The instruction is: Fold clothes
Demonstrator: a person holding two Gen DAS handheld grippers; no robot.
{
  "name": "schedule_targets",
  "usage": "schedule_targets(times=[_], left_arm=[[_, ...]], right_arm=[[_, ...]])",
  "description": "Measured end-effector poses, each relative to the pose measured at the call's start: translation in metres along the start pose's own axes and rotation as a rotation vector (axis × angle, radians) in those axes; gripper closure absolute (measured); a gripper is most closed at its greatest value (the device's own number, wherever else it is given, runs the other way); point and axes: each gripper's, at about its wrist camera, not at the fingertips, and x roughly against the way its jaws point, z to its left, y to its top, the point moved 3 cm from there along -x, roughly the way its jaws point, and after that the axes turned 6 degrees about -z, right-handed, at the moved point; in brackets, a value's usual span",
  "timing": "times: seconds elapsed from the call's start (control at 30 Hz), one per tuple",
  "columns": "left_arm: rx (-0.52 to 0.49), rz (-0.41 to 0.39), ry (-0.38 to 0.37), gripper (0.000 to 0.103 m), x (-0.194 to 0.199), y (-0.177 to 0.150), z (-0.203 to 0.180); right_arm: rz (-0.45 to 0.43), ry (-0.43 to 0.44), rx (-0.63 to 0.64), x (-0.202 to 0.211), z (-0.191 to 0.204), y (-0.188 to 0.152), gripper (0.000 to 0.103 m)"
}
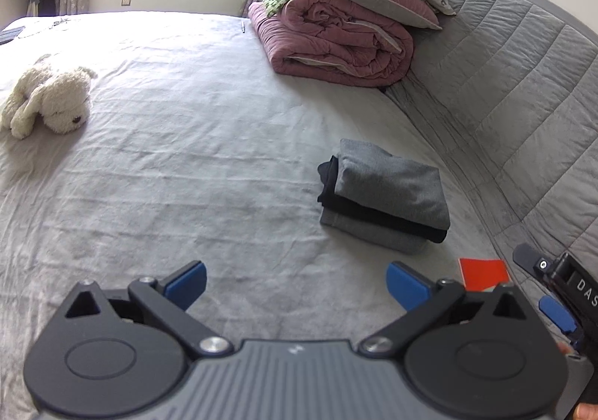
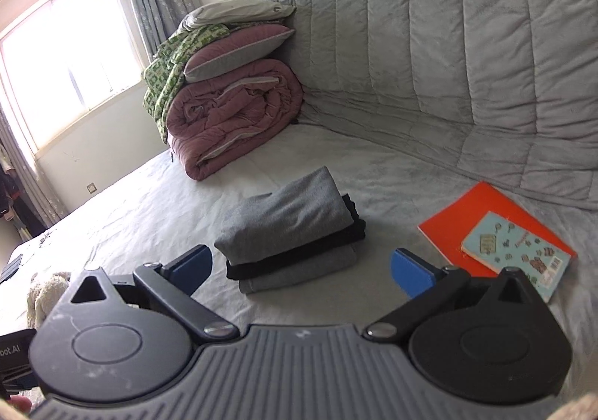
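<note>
A wide bed (image 1: pixel 168 143) covered in a pale wrinkled sheet fills both wrist views. Near its head edge, just in front of the grey quilted headboard (image 2: pixel 467 57), sits a small stack of folded clothes (image 2: pixel 289 233): a grey garment on top, a black one in the middle, another grey one beneath, their edges roughly squared so the pile stands on its own. The left gripper (image 1: pixel 297 285) hovers over bare sheet with its blue-padded jaws spread wide and nothing between them. The right gripper (image 2: pixel 301 266) is equally wide open and empty, just short of the stack. No loose garment is visible, so the folding appears finished. An orange folder (image 2: pixel 486 218) with a booklet (image 2: pixel 517 251) on it lies beside the stack, a rolled pink quilt (image 1: pixel 332 42) sits at the far head corner, and a plush dog (image 1: pixel 48 94) rests towards the opposite side.
</note>
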Motion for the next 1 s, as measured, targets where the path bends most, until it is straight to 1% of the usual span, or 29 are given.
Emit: schedule_targets(times=[0.1,0.17,0.23,0.4,0.47,0.57,0.67,0.87,1.0], left_arm=[[-0.034,0.002,0.037,0.000,0.000,-0.007,0.003],[-0.051,0.001,0.071,0.000,-0.003,-0.010,0.005],[-0.065,0.009,0.088,0.000,-0.009,-0.013,0.006],[-0.138,0.009,0.114,0.000,-0.028,-0.019,-0.003],[-0.179,0.008,0.125,0.000,-0.038,-0.022,-0.009],[-0.208,0.014,0.116,0.000,-0.048,-0.025,-0.016],[-0.216,0.027,0.107,0.001,-0.056,-0.029,-0.020],[-0.236,0.030,0.109,0.001,-0.060,-0.034,-0.024],[-0.232,0.037,0.091,0.001,-0.060,-0.036,-0.026]], right_arm=[[0.042,-0.012,0.006,0.000,0.002,-0.013,0.000],[0.077,-0.003,0.008,-0.005,0.002,-0.021,0.000],[0.104,0.002,-0.011,-0.005,0.001,-0.029,0.000],[0.095,-0.039,0.007,-0.015,0.002,-0.034,0.000],[0.112,-0.053,0.000,-0.024,0.002,-0.037,0.000],[0.133,-0.076,0.023,-0.035,0.003,-0.041,0.000],[0.125,-0.092,0.031,-0.036,0.002,-0.041,0.000],[0.119,-0.110,0.042,-0.036,-0.002,-0.041,0.000],[0.114,-0.118,0.053,-0.035,0.000,-0.041,0.000]])
